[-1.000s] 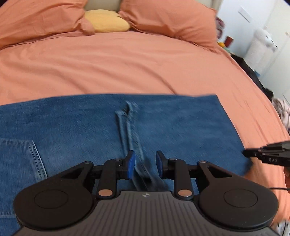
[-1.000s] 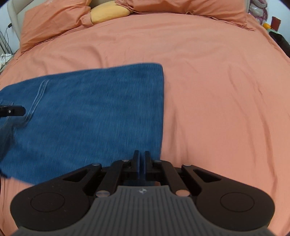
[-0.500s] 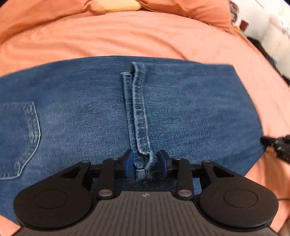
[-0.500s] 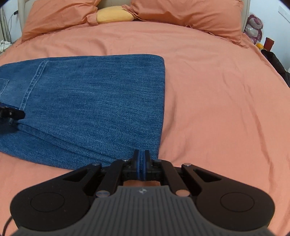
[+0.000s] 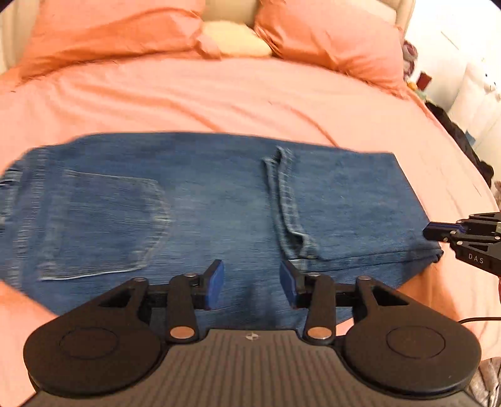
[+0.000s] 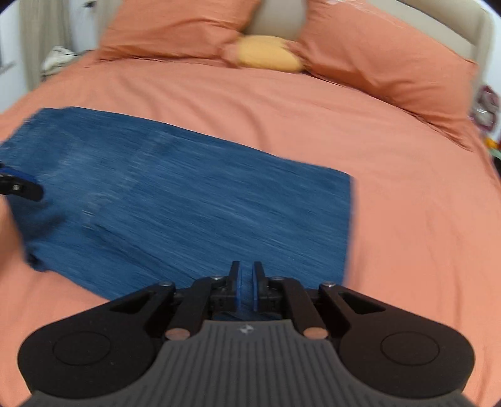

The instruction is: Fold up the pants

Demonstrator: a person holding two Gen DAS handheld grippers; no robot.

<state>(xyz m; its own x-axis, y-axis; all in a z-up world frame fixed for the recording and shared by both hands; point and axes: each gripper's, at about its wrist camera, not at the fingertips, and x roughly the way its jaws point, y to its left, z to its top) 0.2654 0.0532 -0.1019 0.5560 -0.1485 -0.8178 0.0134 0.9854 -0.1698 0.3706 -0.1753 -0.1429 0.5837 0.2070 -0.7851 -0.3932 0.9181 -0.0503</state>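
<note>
Blue jeans (image 5: 219, 203) lie folded flat across the orange bed (image 5: 250, 100), back pocket (image 5: 103, 225) on the left and a hem seam (image 5: 288, 200) running down the middle. My left gripper (image 5: 252, 283) hovers over their near edge; its jaws are opening and nothing is between them. In the right wrist view the jeans (image 6: 188, 203) stretch away to the left. My right gripper (image 6: 248, 283) hangs above their near right corner with only a thin slit between its pads and no cloth pinched. Its tip (image 5: 433, 231) shows just off the jeans' right edge.
Two orange pillows (image 6: 391, 69) and a yellow cushion (image 6: 269, 53) lean on the beige headboard (image 6: 278, 18). Dark clothing (image 5: 463, 141) hangs off the bed's right side. Bare orange sheet (image 6: 422, 219) spreads to the right of the jeans.
My left gripper let go of the hem seam, widened its jaws and drew back and up. The right gripper's pads parted slightly and it lifted away from the jeans' corner.
</note>
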